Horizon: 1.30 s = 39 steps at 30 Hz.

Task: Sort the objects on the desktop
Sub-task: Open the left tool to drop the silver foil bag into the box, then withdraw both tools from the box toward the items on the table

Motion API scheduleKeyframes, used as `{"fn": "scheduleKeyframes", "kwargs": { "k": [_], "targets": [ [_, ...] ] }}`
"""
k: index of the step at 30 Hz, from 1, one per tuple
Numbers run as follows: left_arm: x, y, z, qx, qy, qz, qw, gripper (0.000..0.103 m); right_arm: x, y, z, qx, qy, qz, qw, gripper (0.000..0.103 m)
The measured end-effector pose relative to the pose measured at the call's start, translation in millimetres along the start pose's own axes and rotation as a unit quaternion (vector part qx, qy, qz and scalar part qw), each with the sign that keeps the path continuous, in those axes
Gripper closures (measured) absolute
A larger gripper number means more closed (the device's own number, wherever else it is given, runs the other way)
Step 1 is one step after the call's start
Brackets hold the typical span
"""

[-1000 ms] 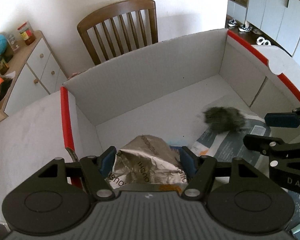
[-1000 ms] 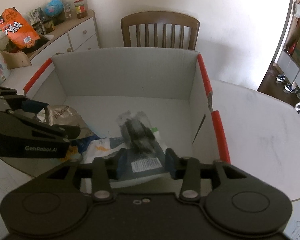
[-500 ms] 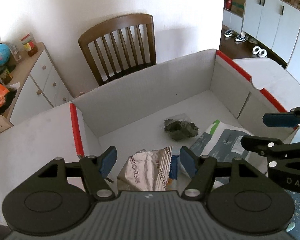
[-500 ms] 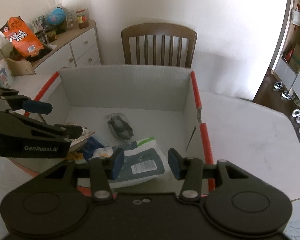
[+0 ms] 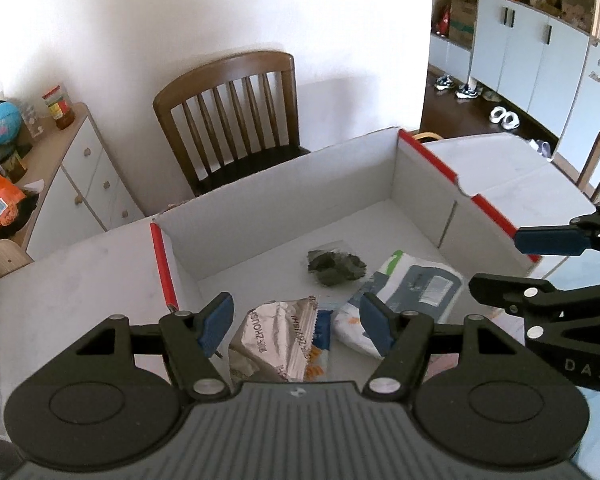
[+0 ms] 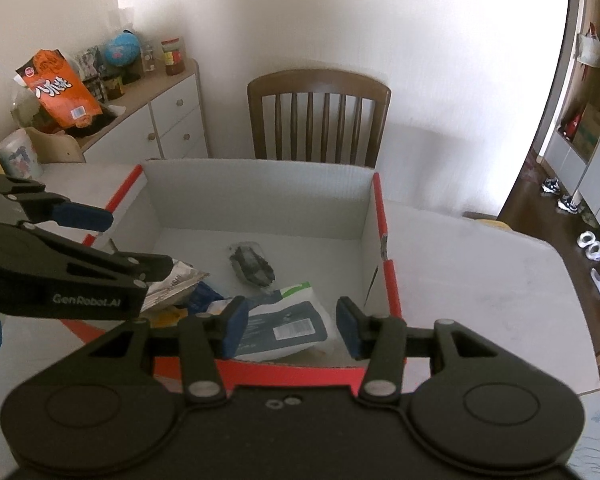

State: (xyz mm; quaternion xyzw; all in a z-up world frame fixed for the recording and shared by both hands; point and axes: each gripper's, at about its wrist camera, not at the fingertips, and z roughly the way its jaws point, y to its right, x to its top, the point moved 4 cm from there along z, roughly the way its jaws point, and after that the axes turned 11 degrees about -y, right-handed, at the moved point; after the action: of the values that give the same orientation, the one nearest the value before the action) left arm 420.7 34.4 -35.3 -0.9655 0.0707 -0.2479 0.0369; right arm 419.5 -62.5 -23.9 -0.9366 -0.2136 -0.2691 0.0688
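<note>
A: Where's the stuff rn?

B: All in the cardboard box (image 5: 284, 184) on the bench (image 5: 80, 280). Silver foil wrapper (image 5: 274, 336) near the front-left corner, white-and-grey pouch (image 5: 416, 286) just beside it to the right, dark crumpled bag (image 5: 336, 266) a bit further in, mid-floor. Some blue/orange packaging is tucked between foil and pouch, can't tell what.

A: Claws?

B: Left claw (image 5: 296, 326) about half open, nothing in it; the foil wrapper shows through the gap but lies down on the box floor, pads clear of it. Right claw (image 6: 290, 326) also partway open and empty, over the pouch (image 6: 288, 328), not touching.

A: Why hang over the box w/ nothing held?

B: My read: both items are dropped off, so jaws stand apart to stay clear of them. Each thing sits under the claw on its side, which fits a two-handed drop-off.

A: Why a box?

B: Walls keep light, slippery packets from sliding off the bench. Prob. the bin for wrappers.

A: Left to do?

B: Can't see more items on the bench from here.
</note>
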Motion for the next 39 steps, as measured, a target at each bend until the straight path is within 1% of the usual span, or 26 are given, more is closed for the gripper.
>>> {"fn": "scheduleKeyframes", "kwargs": {
  "k": [6, 10, 20, 34, 39],
  "targets": [
    [-7, 1, -18, -0.002, 0.007, 0.004, 1.0, 0.034, -3, -4, -17, -0.002, 0.005, 0.003, 1.0, 0.054],
    [-13, 0, -29, -0.007, 0.009, -0.006, 0.9999, 0.034, -7, -7, -28, -0.004, 0.01, 0.005, 1.0, 0.053],
    [-38, 2, -52, -0.013, 0.011, -0.004, 0.9998, 0.034, -21, -19, -59, 0.008, 0.025, -0.003, 1.0, 0.052],
    [-73, 1, -78, -0.026, 0.01, 0.001, 0.9996, 0.034, -40, -36, -84, 0.021, 0.034, 0.006, 0.999, 0.05],
    [-85, 3, -84, -0.025, 0.013, 0.009, 0.9996, 0.034, -48, -42, -89, 0.024, 0.035, 0.011, 0.999, 0.05]
  ]
}}
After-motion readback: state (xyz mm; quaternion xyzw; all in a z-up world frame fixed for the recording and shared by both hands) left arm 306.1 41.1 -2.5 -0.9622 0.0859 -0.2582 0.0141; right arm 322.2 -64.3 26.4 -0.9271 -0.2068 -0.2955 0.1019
